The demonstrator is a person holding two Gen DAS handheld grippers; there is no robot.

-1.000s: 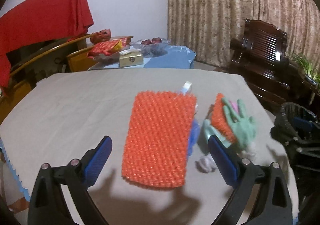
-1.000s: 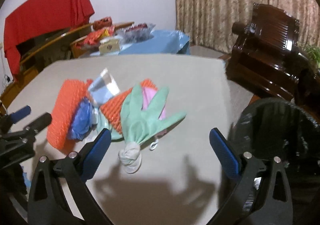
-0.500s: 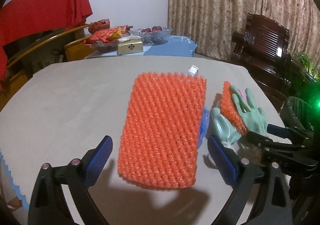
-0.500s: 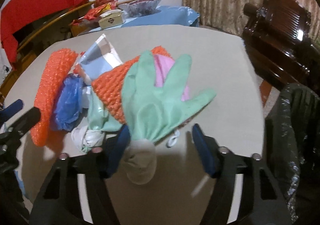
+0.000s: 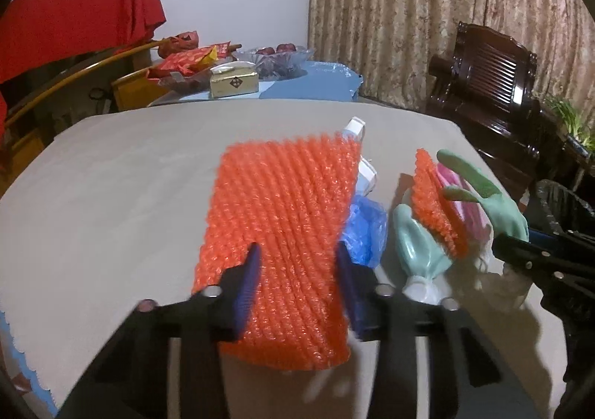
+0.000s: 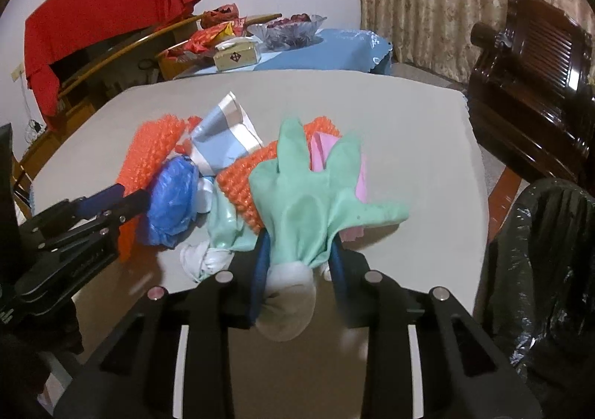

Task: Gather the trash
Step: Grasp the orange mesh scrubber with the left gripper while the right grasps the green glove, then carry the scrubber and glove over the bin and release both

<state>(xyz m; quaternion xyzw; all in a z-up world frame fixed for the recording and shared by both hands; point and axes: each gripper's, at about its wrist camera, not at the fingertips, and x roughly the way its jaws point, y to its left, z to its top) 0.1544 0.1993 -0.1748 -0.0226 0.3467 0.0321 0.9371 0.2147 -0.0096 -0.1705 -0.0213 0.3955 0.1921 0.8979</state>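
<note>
A large orange bubble-wrap sheet (image 5: 282, 203) lies on the grey table (image 5: 111, 177). My left gripper (image 5: 299, 270) is closing on its near edge, with the blue pads pressing the wrap from both sides. A green rubber glove (image 6: 308, 203) with a white knotted cuff lies on top of the trash pile. The jaws of my right gripper (image 6: 299, 259) are closing around its wrist and the pads squeeze it. Beside it lie a crumpled blue plastic bag (image 6: 171, 195), a smaller orange wrap (image 5: 435, 203), a pink sheet (image 6: 323, 151) and a second pale glove (image 5: 416, 244).
A bin lined with a black bag (image 6: 546, 251) stands off the table's right edge. A dark wooden chair (image 6: 531, 91) is behind it. A blue-covered side table (image 6: 327, 47) with a box, snacks and a fruit bowl sits at the back.
Both grippers moved in over the pile and went from wide open to narrow. The left one now pinches the orange wrap, the right one the green glove's wrist.
</note>
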